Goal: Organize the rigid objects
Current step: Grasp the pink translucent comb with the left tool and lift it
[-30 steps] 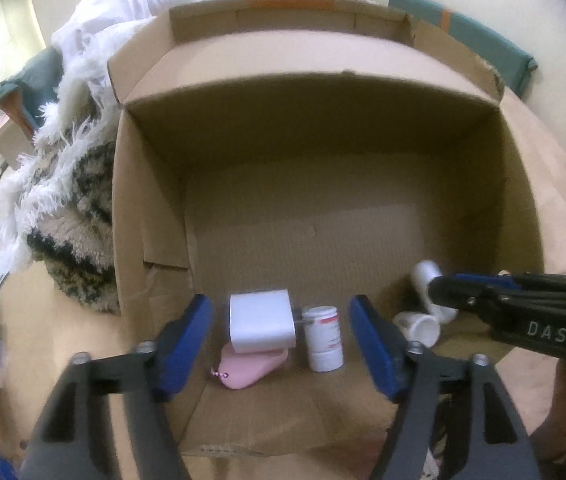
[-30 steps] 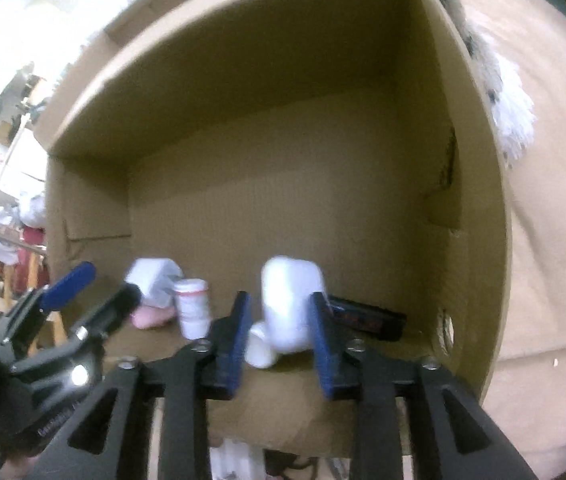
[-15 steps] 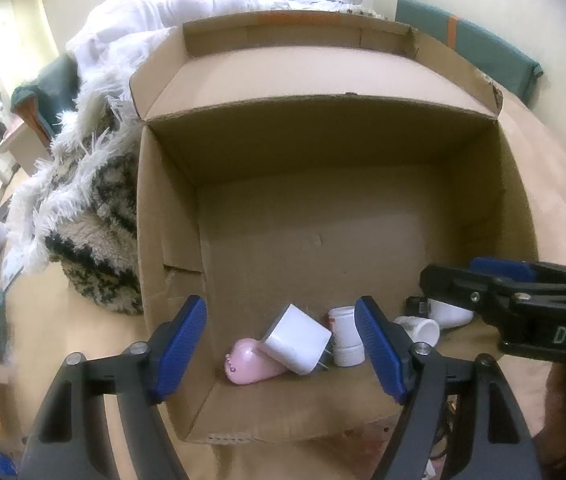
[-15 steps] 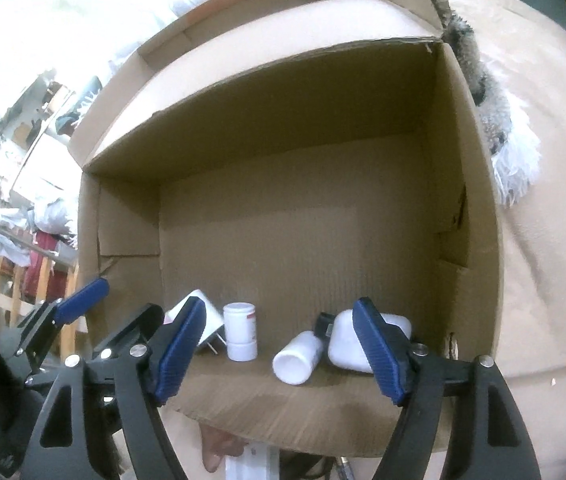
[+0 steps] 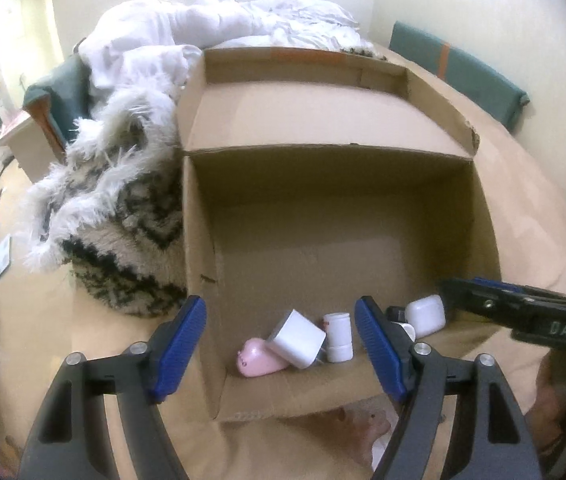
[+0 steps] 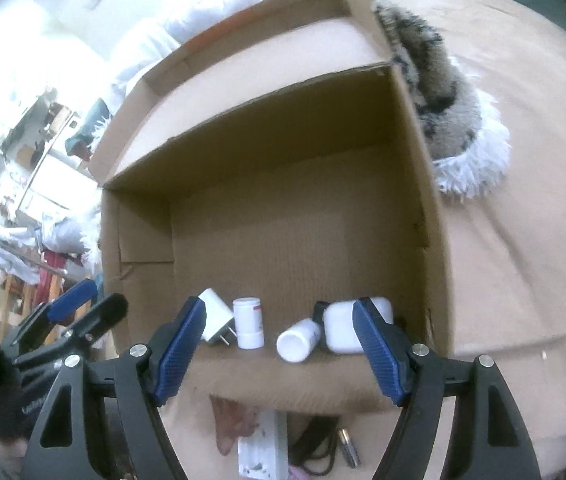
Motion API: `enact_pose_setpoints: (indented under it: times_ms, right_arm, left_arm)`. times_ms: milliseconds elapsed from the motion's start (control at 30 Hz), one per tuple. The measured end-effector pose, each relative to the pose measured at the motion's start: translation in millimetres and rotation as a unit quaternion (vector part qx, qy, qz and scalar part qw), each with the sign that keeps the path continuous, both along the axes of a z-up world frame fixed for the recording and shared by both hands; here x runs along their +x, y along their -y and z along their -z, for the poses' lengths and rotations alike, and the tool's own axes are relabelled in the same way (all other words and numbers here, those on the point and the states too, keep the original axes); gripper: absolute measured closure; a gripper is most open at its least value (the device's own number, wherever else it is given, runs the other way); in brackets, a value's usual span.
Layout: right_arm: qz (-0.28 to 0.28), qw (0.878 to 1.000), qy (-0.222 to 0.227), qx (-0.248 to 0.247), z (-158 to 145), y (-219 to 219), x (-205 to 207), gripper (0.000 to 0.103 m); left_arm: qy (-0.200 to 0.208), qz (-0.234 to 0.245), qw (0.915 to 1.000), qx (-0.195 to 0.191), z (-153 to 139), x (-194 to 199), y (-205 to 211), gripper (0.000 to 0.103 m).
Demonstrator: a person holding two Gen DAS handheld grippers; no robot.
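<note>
An open cardboard box [image 5: 199, 240] lies on a bed, its objects lined along the near wall. From the left: a pink piece [image 5: 259, 362], a white charger cube [image 5: 297, 338] leaning on it, an upright white bottle [image 5: 337, 336], a lying white bottle [image 6: 297, 340], a white rounded case [image 6: 341, 330] and a black item [image 6: 319, 308] behind it. My left gripper [image 5: 279, 308] hangs open above the box's near left corner, holding nothing. My right gripper [image 6: 279, 308] is open and empty above the near edge, over the bottles and the case.
A shaggy black-and-white throw [image 5: 123, 216] presses against the box's left side, with white bedding [image 5: 187, 40] behind. On the beige sheet [image 6: 523, 240] in front of the box lie a white power strip [image 6: 261, 448], a black cable [image 6: 315, 448] and a small metal piece [image 6: 347, 446].
Both grippers have risen and drawn back from the box. The right one opened and left the white case lying inside. The charger cube tipped over against the pink piece.
</note>
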State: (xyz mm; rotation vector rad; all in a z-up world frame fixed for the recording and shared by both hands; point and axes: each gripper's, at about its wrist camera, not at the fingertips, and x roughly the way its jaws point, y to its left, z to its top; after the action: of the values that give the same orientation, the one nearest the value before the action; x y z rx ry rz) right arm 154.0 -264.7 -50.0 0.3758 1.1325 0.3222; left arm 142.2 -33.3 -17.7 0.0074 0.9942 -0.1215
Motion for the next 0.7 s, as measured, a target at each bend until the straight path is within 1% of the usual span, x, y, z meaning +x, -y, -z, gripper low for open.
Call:
enact_pose_setpoints:
  times_ms: [33, 100, 267, 367, 400, 467, 533, 633, 667, 700]
  right_arm:
    - [0.005, 1.0, 0.006, -0.008, -2.9, 0.6, -3.6, 0.023]
    - [0.011, 1.0, 0.019, -0.02, -9.2, 3.1, -12.0, 0.023]
    - [0.024, 1.0, 0.005, 0.003, -7.6, 12.6, -41.7, 0.023]
    - [0.026, 1.0, -0.006, 0.016, -5.1, 13.8, -58.1, 0.023]
    - [0.026, 1.0, -0.007, 0.017, -4.5, 13.2, -62.9, 0.023]
    - [0.028, 0.999, -0.008, 0.02, -4.4, 11.9, -70.2, 0.023]
    - [0.031, 0.999, -0.011, 0.027, -3.0, 11.3, -75.7, 0.023]
    - [0.036, 0.999, -0.019, 0.034, 0.9, 9.7, -80.1, 0.023]
    - [0.035, 0.999, -0.022, 0.034, 2.3, 8.4, -80.2, 0.023]
    - [0.033, 0.999, -0.025, 0.031, 3.4, 6.7, -80.0, 0.023]
  left_arm:
    - [-0.003, 0.006, 0.9999, -0.007, 0.1, -3.0, -2.5, 0.029]
    - [-0.011, 0.004, 0.9998, -0.014, -0.1, -7.3, -7.3, 0.029]
    - [-0.022, -0.023, 0.999, -0.032, 1.9, -25.2, -22.5, 0.029]
    - [-0.041, -0.036, 0.9971, -0.053, 10.6, -34.9, -30.3, 0.029]
    - [-0.049, -0.039, 0.9963, -0.059, 14.9, -37.3, -31.5, 0.029]
    - [-0.077, -0.041, 0.9937, -0.07, 27.1, -41.6, -30.9, 0.028]
    - [-0.108, -0.029, 0.9899, -0.087, 40.2, -43.3, -26.2, 0.028]
    - [-0.135, -0.025, 0.987, -0.084, 56.4, -43.1, -18.3, 0.028]
    - [-0.142, -0.016, 0.9863, -0.082, 61.8, -42.6, -13.3, 0.028]
    - [-0.153, 0.007, 0.9849, -0.082, 66.8, -40.6, -6.9, 0.028]
